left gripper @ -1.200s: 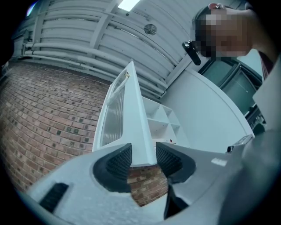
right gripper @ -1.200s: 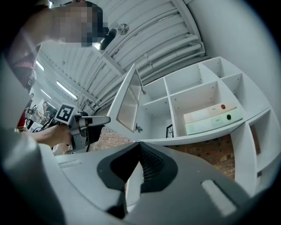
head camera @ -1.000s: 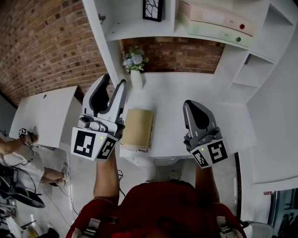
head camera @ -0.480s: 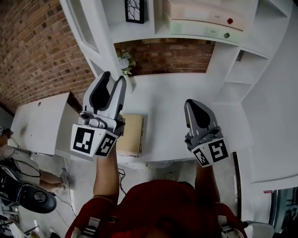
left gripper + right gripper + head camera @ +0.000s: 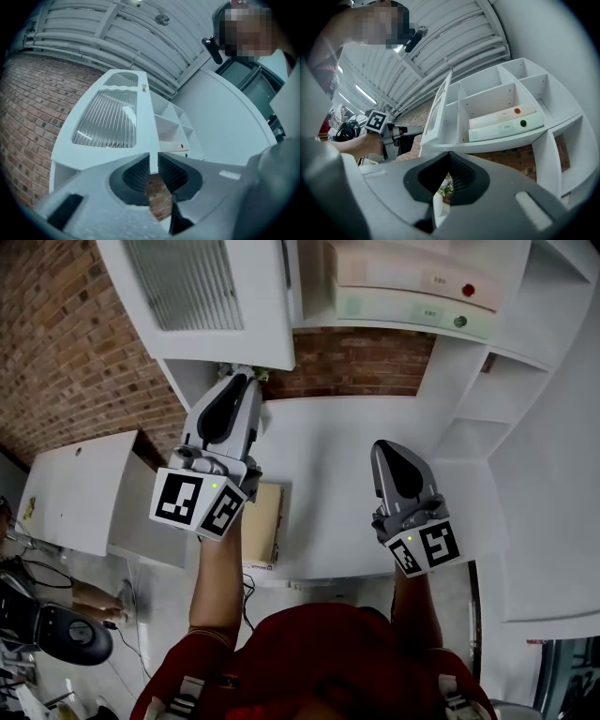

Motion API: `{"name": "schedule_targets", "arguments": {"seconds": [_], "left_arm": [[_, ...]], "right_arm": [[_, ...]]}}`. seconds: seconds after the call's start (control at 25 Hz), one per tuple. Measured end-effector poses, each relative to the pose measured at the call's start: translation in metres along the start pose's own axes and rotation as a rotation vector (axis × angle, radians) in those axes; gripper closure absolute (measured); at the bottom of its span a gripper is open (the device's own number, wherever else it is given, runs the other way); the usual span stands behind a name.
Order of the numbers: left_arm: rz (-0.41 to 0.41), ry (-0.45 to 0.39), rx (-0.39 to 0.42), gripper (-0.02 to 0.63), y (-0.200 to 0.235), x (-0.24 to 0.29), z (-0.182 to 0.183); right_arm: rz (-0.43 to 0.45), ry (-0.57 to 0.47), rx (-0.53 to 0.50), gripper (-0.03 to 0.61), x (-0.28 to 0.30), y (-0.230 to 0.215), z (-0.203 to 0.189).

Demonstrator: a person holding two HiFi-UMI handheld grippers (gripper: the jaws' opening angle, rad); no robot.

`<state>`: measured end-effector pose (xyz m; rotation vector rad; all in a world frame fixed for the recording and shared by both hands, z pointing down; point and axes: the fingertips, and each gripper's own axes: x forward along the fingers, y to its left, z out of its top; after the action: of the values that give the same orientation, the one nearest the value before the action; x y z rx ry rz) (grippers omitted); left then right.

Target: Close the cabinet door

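The white cabinet door (image 5: 202, 287), with a ribbed glass panel, stands swung out at the top left. My left gripper (image 5: 246, 379) reaches up to its lower part. In the left gripper view the door (image 5: 108, 117) shows its thin free edge between the jaws of the left gripper (image 5: 153, 157), which are closing on it, and the edge fills the gap between the pads. My right gripper (image 5: 386, 446) hovers over the white desk (image 5: 347, 465), shut and empty. The right gripper (image 5: 450, 154) view shows the door (image 5: 440, 105) and the left gripper (image 5: 419, 131) at its lower corner.
Open cabinet shelves hold a pink and a green box (image 5: 412, 282). A brown box (image 5: 265, 526) lies at the desk's front edge. A brick wall (image 5: 66, 352) and a low white cabinet (image 5: 75, 488) stand at the left, and a chair (image 5: 56, 634) is on the floor.
My left gripper has gone forward to the door's lower part and its jaws have narrowed from wide open. The door now shows larger in the head view. The right gripper keeps its pose.
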<state>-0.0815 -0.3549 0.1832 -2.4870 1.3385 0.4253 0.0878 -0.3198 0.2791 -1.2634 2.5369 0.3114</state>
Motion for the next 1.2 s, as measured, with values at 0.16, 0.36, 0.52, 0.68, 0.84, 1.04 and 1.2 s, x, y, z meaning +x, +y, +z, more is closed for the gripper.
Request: {"name": "schedule_targets", "arguments": {"seconds": [0.16,0.36,0.52,0.68,0.84,1.04,1.2], "left_arm": [[0.023,0.002,0.015,0.61,0.005,0.013,-0.004],[0.045,0.022,0.032,0.615,0.011,0.028,-0.013],[0.058,0.028,0.03,0.615,0.016,0.042,-0.022],[0.071,0.024,0.03,0.614,0.02,0.054,-0.028],[0.082,0.024,0.038,0.614,0.024,0.067,-0.034],[0.095,0.025,0.05,0.614,0.03,0.081,-0.04],[0.106,0.03,0.062,0.614,0.034,0.091,-0.045]], "right_arm": [[0.006,-0.004,0.009,0.565,0.007,-0.012,-0.005],[0.011,-0.01,0.021,0.565,0.015,-0.025,-0.009],[0.014,-0.003,0.033,0.565,0.02,-0.037,-0.017],[0.016,-0.001,0.036,0.565,0.026,-0.049,-0.021],[0.03,0.002,0.037,0.565,0.034,-0.056,-0.024],[0.046,0.005,0.043,0.565,0.044,-0.061,-0.029],[0.051,0.012,0.049,0.565,0.049,-0.065,-0.034]]}}
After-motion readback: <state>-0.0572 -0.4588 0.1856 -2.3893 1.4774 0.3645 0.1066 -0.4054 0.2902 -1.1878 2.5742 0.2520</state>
